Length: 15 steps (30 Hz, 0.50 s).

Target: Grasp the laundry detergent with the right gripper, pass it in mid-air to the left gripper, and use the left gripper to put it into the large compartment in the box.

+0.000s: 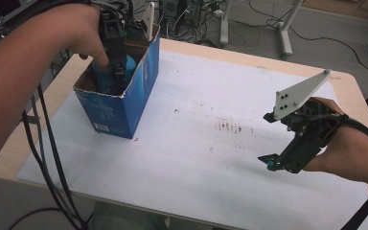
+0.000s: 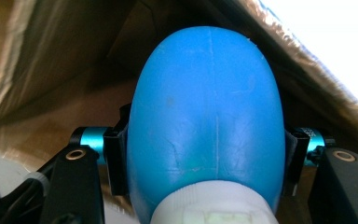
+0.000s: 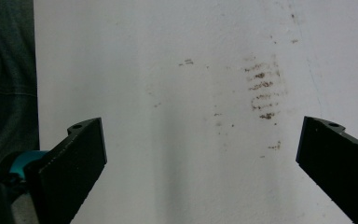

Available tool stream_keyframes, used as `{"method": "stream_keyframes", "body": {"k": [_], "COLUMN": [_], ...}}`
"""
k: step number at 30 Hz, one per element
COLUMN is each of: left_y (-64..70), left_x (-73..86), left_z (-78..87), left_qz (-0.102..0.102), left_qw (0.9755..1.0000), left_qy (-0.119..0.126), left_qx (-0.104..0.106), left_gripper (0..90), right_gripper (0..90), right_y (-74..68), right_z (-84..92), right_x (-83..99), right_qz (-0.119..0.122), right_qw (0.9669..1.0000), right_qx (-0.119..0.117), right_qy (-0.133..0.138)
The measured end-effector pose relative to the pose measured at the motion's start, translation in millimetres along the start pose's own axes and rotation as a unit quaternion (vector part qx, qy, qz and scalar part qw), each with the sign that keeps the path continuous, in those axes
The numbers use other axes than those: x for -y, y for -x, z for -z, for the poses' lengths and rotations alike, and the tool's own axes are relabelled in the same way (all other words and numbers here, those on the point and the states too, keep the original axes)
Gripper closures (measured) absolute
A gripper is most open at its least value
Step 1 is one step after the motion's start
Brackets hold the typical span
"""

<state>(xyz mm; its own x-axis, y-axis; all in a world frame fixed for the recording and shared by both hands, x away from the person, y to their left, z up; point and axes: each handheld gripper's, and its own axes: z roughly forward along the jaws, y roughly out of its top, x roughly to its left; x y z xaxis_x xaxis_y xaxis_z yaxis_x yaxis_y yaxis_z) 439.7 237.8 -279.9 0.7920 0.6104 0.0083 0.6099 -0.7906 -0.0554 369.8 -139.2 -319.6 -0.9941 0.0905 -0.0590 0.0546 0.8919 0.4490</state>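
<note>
Blue bottle (image 2: 205, 116) with a white cap sits clamped between the pads of the left gripper (image 1: 116, 72), down inside an open blue cardboard box (image 1: 124, 103) at the far left of the table (image 1: 249, 55). Left hand (image 1: 84, 33) reaches downward from above, jaws pointing into the box, whose brown inner walls surround the bottle in the left gripper view. A white label on the box's front is too small to read. Right gripper (image 1: 273, 160) hovers low over the stained white sheet (image 1: 196, 158) at the right, tilted down toward it, its jaws spread wide with nothing between them.
</note>
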Motion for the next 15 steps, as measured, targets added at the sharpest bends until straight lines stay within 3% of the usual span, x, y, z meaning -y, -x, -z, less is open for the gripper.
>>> {"method": "stream_keyframes", "body": {"k": [3, 7, 15], "left_y": [-0.3, -1.7, -3.8], "left_x": [-0.2, 0.2, 2.2], "left_z": [-6.0, -7.3, -5.8], "left_qz": [-0.019, -0.026, -0.022], "left_qw": [0.9998, 0.9996, 0.9995], "left_qy": [0.0, 0.012, 0.015], "left_qx": [0.003, 0.005, 0.013], "left_gripper": [37.9, 37.8, 35.8], "right_gripper": [0.7, 0.7, 0.7], "right_y": [-0.7, -0.7, -1.0], "right_z": [-1.0, -2.1, -4.6], "right_x": [-0.1, -0.7, -2.8], "right_qz": [-0.001, -0.001, -0.001], "right_qw": [1.0, 1.0, 1.0], "right_qx": [-0.001, -0.002, -0.002], "right_qy": [-0.002, -0.006, -0.008]}}
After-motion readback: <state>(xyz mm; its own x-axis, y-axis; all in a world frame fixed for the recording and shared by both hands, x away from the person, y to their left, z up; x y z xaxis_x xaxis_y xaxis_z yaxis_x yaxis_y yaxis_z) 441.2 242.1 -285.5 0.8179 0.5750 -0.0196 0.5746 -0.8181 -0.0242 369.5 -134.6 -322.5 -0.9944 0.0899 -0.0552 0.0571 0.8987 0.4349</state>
